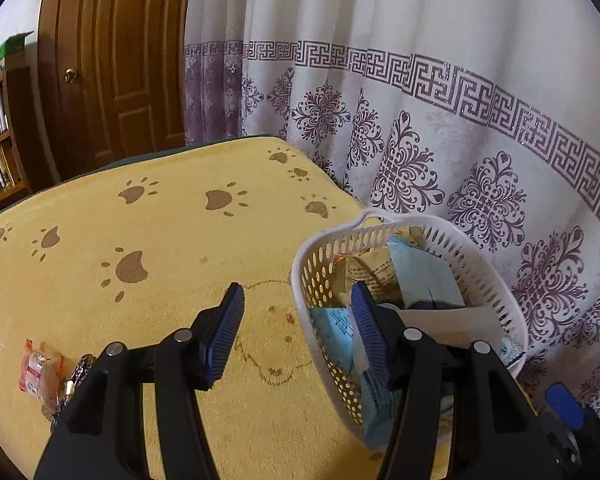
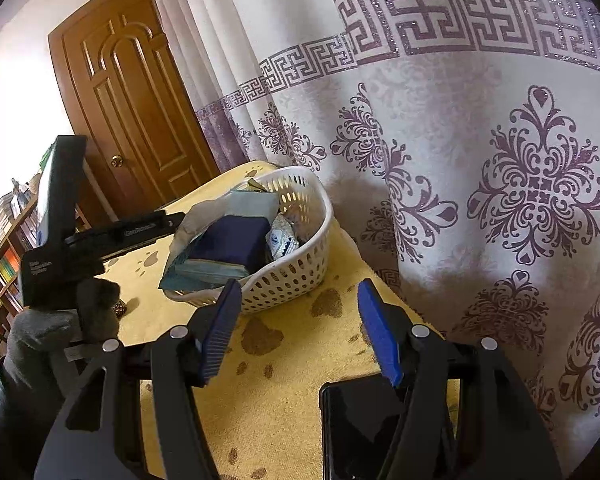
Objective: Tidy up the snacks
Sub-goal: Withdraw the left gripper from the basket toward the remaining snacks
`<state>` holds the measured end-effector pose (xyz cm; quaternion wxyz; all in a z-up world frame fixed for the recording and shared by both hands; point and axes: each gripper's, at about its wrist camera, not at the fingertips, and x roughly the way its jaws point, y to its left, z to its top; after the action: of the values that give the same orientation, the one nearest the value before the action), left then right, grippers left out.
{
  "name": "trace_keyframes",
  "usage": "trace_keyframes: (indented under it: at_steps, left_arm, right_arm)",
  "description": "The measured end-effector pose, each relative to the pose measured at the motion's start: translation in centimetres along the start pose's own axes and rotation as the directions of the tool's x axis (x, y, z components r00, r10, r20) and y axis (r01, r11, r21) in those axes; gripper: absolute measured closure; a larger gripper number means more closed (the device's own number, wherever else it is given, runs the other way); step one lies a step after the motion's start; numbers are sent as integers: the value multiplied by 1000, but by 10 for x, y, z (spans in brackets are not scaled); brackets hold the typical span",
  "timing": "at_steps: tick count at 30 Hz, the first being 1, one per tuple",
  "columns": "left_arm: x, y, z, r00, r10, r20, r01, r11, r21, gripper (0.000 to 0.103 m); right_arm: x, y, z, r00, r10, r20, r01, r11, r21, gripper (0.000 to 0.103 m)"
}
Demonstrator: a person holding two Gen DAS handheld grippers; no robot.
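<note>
The left gripper (image 1: 296, 336) hangs over the yellow towel (image 1: 172, 248) with its jaws apart and nothing between them; its right pad overlaps the near rim of the white basket (image 1: 496, 284). The right gripper (image 2: 300, 328) is likewise parted and empty, low over the towel, with a dark phone (image 2: 356, 432) lying just under its right finger.

In the left wrist view, the loose snacks sit at about eight o'clock from the left gripper: an orange-and-white wrapped snack (image 1: 38, 368) flat on the towel, and just beside it, partly hidden by the gripper's body, a small dark-and-gold wrapped piece (image 1: 76, 376). The basket is at about two o'clock, already piled with blue and beige packets (image 1: 420, 272).

Judging by this, the step in hand is fetching the leftovers. To do it well, swing the left gripper toward eight o'clock, lower it until the pads straddle the orange snack across its narrow side, and pinch gently, since the wrapper looks thin and likely to slip. Avoid nipping the towel. Then carry it over the rim and release above a gap in the pile.

Beyond stand a patterned curtain (image 1: 420, 100) and a wooden door (image 1: 116, 60).
</note>
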<state>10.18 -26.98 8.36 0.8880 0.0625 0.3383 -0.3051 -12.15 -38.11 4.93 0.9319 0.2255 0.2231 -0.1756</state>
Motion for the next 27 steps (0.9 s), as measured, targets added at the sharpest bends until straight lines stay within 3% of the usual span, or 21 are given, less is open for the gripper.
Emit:
trace_keyframes:
  at_steps: [11, 17, 27]
  left_arm:
    - [-38, 5, -15, 998, -55, 42, 55, 999, 0, 47]
    - [-26, 2, -23, 1000, 1, 13, -2, 999, 34, 47]
    - [8, 4, -6, 997, 70, -11, -70, 997, 27, 46]
  right_arm:
    - [-4, 0, 0, 1000, 6, 8, -6, 1000, 5, 41]
    - [-6, 4, -1, 1000, 19, 7, -19, 1000, -7, 41]
    - [-7, 3, 0, 1000, 13, 7, -13, 1000, -3, 41]
